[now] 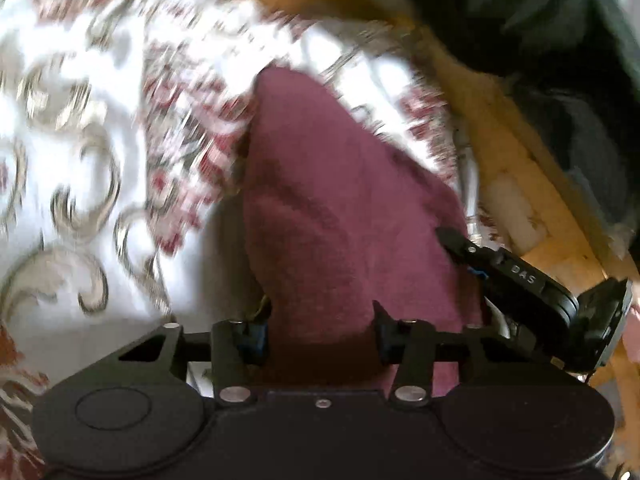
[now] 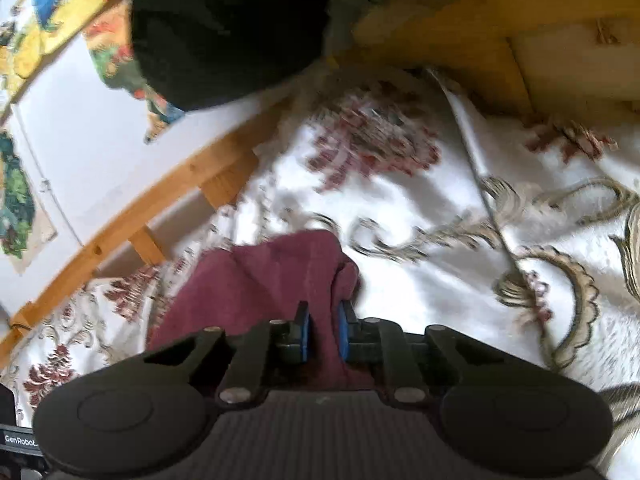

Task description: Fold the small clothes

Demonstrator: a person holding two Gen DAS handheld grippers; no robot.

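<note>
A small maroon cloth (image 1: 332,216) hangs bunched over a white bedspread with red and gold patterns. My left gripper (image 1: 320,320) has the cloth between its jaws, which stand fairly wide around a thick fold. My right gripper (image 2: 323,328) is shut on another part of the same maroon cloth (image 2: 272,276), its blue pads (image 2: 305,334) pinching a narrow fold. The right gripper also shows in the left wrist view (image 1: 520,280), close at the right side of the cloth. Both views are motion-blurred.
The patterned bedspread (image 2: 440,240) covers the surface below. A wooden bed frame (image 2: 168,192) runs along its edge, with a white floor and colourful mat (image 2: 60,12) beyond. A dark-clothed person (image 2: 228,28) stands at the bed's edge.
</note>
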